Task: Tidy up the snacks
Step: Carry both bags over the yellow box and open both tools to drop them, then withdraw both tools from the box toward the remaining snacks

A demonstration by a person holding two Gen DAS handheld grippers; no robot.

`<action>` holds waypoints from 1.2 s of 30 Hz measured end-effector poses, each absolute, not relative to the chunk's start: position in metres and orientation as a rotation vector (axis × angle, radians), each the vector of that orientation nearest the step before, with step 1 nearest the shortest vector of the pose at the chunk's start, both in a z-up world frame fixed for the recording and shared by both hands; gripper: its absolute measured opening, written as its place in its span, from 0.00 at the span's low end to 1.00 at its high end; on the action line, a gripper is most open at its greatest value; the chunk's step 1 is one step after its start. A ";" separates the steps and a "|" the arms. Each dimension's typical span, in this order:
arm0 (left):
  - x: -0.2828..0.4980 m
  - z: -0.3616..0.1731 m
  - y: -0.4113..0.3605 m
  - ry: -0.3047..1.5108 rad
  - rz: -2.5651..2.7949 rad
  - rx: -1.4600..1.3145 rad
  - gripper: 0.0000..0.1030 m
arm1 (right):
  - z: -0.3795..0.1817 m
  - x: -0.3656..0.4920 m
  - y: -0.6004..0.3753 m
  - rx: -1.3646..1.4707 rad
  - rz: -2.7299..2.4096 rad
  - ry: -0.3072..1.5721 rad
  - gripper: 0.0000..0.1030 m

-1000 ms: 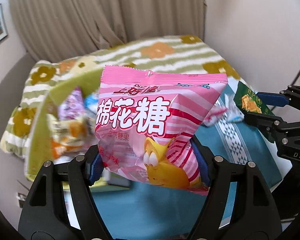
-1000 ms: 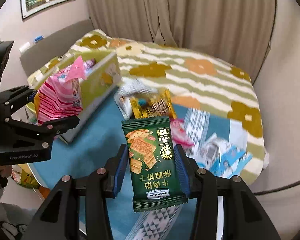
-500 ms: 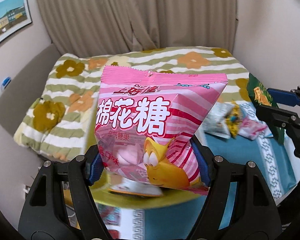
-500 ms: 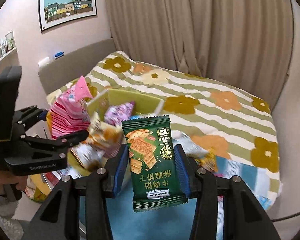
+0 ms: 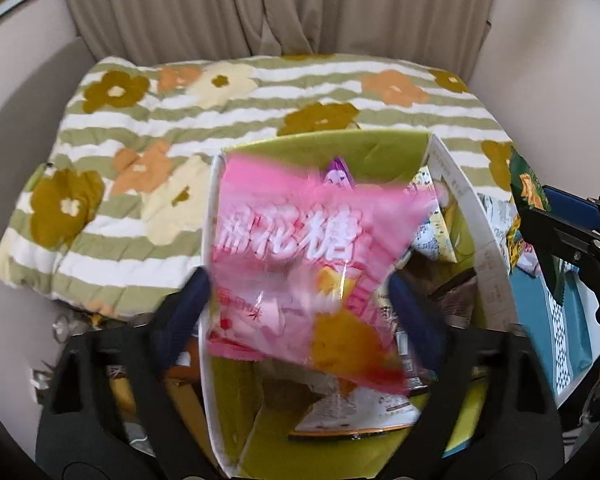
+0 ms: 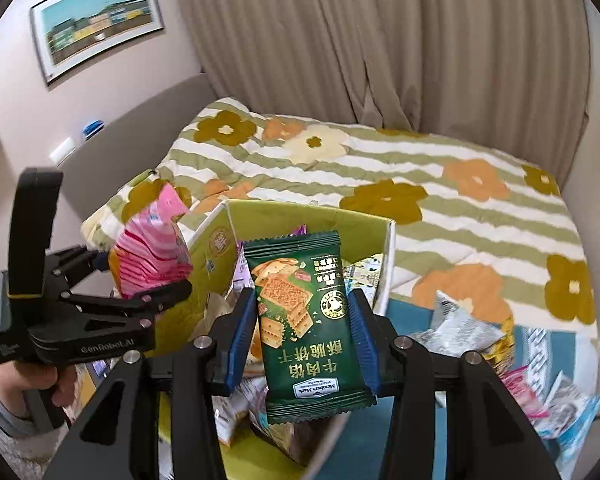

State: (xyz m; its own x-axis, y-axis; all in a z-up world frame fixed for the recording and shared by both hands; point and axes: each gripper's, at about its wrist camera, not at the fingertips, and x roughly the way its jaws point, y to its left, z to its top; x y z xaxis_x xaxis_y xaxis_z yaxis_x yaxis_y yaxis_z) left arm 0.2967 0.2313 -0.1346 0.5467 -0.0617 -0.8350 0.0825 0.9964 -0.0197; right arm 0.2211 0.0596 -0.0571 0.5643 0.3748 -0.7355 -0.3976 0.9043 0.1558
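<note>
Left gripper (image 5: 300, 304) just sprung wide, blurred pink marshmallow bag (image 5: 300, 264) loose between pads, over green open-topped cardboard box (image 5: 380, 148) of snacks. Right gripper (image 6: 304, 336) clamped on green cracker packet (image 6: 304, 320), above same box beside floral striped quilt (image 6: 440, 200).

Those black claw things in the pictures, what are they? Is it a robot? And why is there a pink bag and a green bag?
Not a robot. A person holds one black grabber in each hand, and each grabber has a camera looking along its two fingers. So one picture comes from each.

The left gripper has just been opening. The pink marshmallow bag is blurry between its spread fingers, over a green box already full of snacks.

The right gripper pinches a green cracker packet over the same box. Past it you can see the person's hand holding the other grabber.

More snack packets lie on a blue cloth, with a flowery blanket behind.
</note>
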 end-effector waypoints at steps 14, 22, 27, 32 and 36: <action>0.271 -0.134 0.246 0.972 -0.145 0.049 0.99 | -0.077 0.237 0.066 0.077 0.333 0.952 0.41; 0.265 -0.134 0.256 0.960 -0.131 0.056 0.99 | -0.095 0.249 0.079 0.073 0.320 0.983 0.42; 0.261 -0.139 0.260 0.963 -0.129 0.045 0.99 | -0.094 0.243 0.082 0.101 0.339 0.939 1.00; 0.256 -0.144 0.262 0.973 -0.135 0.026 0.99 | -0.093 0.232 0.082 0.069 0.337 0.920 1.00; 0.249 -0.139 0.261 0.962 -0.131 0.028 0.99 | -0.089 0.224 0.083 0.061 0.330 0.915 1.00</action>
State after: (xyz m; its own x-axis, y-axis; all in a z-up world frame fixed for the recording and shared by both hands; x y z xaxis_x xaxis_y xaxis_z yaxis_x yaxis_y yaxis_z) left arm 0.2493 0.2611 -0.1392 0.5647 -0.0987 -0.8194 0.1233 0.9918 -0.0345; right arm 0.2244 0.0831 -0.0886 0.5628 0.3063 -0.7677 -0.2546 0.9479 0.1916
